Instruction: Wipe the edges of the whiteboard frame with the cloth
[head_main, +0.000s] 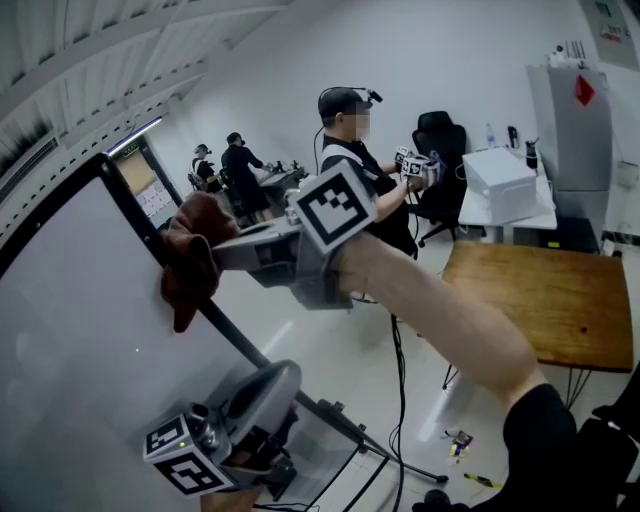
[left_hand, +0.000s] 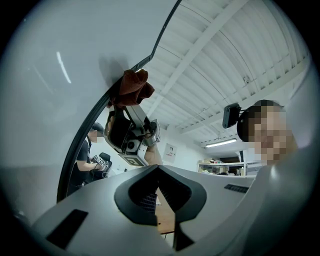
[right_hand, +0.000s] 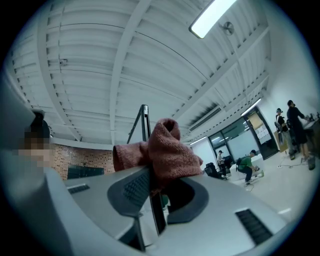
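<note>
White walls and a ribbed ceiling closed off a big workroom, with other people standing far back and a wooden tabletop (head_main: 540, 290) off to the right. On the left stood the whiteboard (head_main: 70, 330), tilted in the head view, its dark frame (head_main: 130, 203) running from the far upper left down toward the near floor. The right claw (head_main: 225, 250) was clamped on a reddish-brown cloth (head_main: 193, 255), and the bunched cloth lay against the frame's edge, part of it hanging down over the board face. The right gripper view showed the cloth pinched between the two pads and bulging out above them. The left claw (left_hand: 157, 169) hung low and near, well apart from the board, its jaws together with nothing between them. The wiping stroke along this side edge appeared to be the step in hand, with much of the frame below the cloth seemingly not yet reached. The next move would likely call for sliding the cloth along the edge with steady pressure, the claw angled so the cloth, not the pads, met the frame.
</note>
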